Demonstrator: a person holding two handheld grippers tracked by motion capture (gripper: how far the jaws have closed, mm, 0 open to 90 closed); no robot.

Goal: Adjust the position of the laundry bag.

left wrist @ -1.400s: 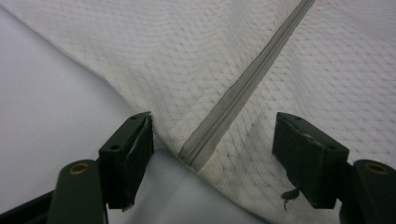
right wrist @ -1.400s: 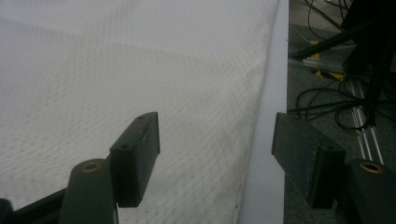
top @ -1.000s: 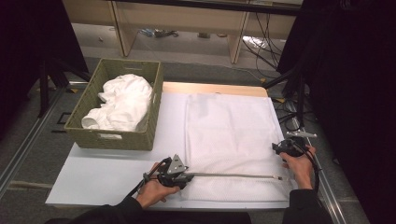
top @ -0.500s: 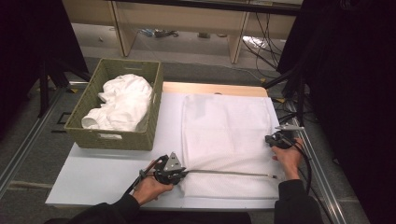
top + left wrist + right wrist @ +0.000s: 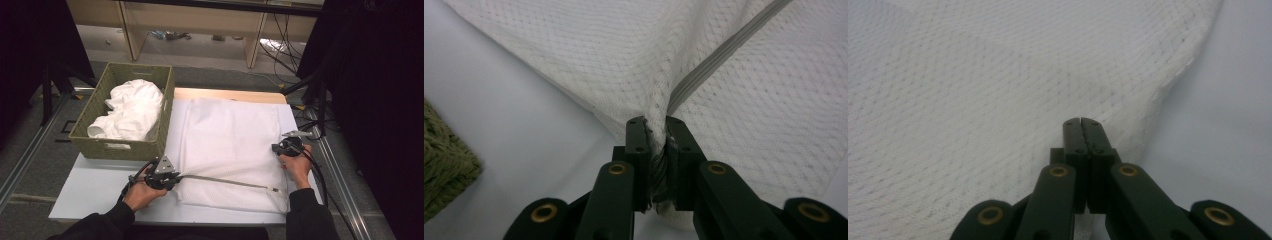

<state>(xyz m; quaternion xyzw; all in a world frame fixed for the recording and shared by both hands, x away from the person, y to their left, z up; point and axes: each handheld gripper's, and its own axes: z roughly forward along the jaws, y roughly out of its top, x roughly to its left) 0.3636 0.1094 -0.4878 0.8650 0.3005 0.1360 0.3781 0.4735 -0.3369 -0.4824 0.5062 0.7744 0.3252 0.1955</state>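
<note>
While the white mesh laundry bag [image 5: 227, 145] lies flat, we see the left gripper [image 5: 656, 150] clamped on its zipper corner; right gripper [image 5: 1082, 131] jaws closed tight w/ nothing between.

One spread cloth [image 5: 230, 145], one basket [image 5: 120, 145], two grippers.

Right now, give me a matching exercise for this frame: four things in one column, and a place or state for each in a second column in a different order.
Things:
1. woven green basket
2. crumpled white cloth
3. flat white mesh bag with a grey zipper
4. left gripper

Places or states:
A. spread on the white tabletop
B. shut on the bag's near left corner
C. stands at the table's left
D. piled inside the basket

Pairs: 1-C, 2-D, 3-A, 4-B
</note>
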